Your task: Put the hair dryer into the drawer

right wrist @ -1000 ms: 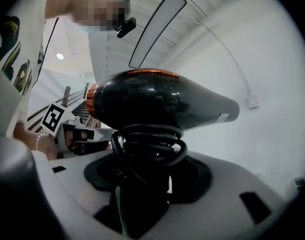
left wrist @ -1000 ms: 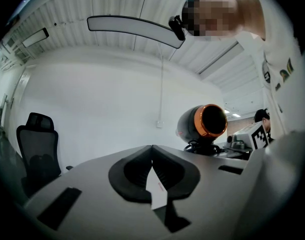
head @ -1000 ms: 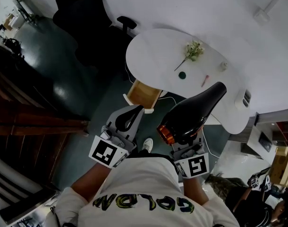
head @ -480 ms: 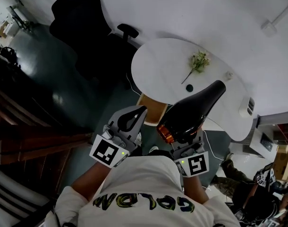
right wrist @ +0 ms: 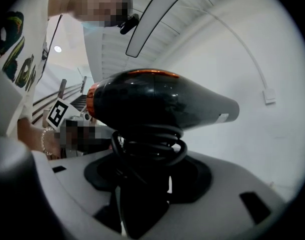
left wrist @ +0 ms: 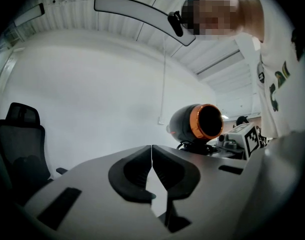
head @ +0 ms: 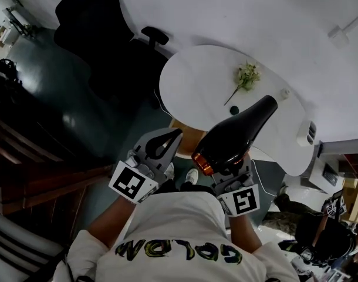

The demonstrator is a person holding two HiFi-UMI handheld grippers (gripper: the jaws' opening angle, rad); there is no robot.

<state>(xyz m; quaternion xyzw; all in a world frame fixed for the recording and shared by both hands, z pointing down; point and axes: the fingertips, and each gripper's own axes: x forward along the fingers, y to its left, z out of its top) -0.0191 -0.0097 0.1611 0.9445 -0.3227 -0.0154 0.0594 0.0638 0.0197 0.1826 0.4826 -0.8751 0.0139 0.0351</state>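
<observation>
A black hair dryer (head: 235, 137) with an orange rear ring stands in my right gripper (head: 229, 172), nozzle toward the white table (head: 196, 81). In the right gripper view the jaws are shut on the dryer's handle (right wrist: 145, 184), which has its black cord coiled round it. My left gripper (head: 170, 141) rides level beside it on the left, shut and empty; its tips (left wrist: 152, 151) meet. The dryer (left wrist: 195, 123) shows to its right. The open wooden drawer (head: 188, 133) under the table's near edge peeks out between the two grippers, mostly hidden by them.
On the table lie a flower sprig (head: 245, 76), a small dark round thing (head: 235, 110) and a white device (head: 306, 133) at its right end. A black office chair (head: 102, 34) stands left of the table. Dark floor lies below and to the left.
Both grippers have moved together toward the table and drawer. The drawer, earlier in plain sight ahead of them, is now largely covered by them. The grip on the dryer is unchanged.
</observation>
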